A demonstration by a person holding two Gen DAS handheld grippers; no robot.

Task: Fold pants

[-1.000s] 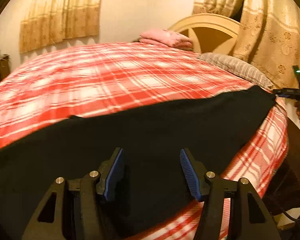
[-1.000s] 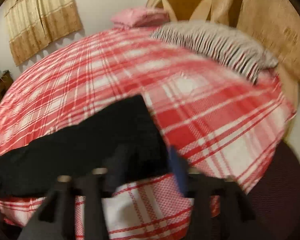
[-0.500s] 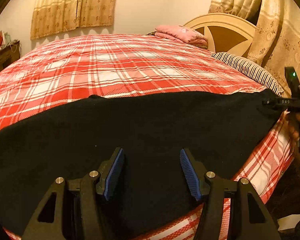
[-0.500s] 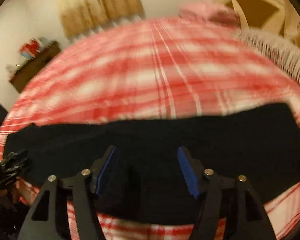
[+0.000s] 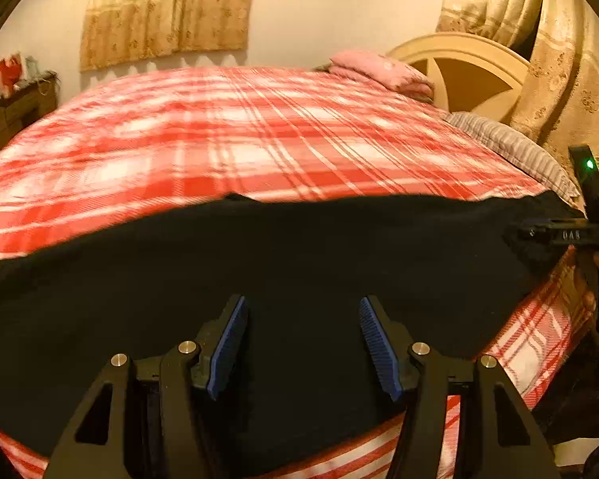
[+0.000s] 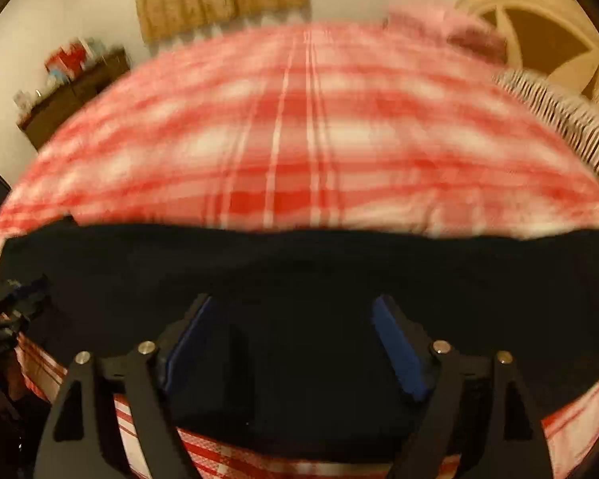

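A: Which step is this?

B: The long black soft-knit pants [image 5: 299,263] lie flat along the near edge of the red-and-white plaid bedspread [image 5: 239,139]. The left tool [image 5: 301,343] hovers over them, jaws apart, empty; the right tool [image 6: 295,343] is opening, pads clear of the cloth.

A: Next?

B: Probably pinching an end and carrying it across, keeping the limp fabric smooth.

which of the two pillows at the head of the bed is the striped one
The grey striped pillow, lying flat at the bed's right edge; the pink pillow beyond it is plain.
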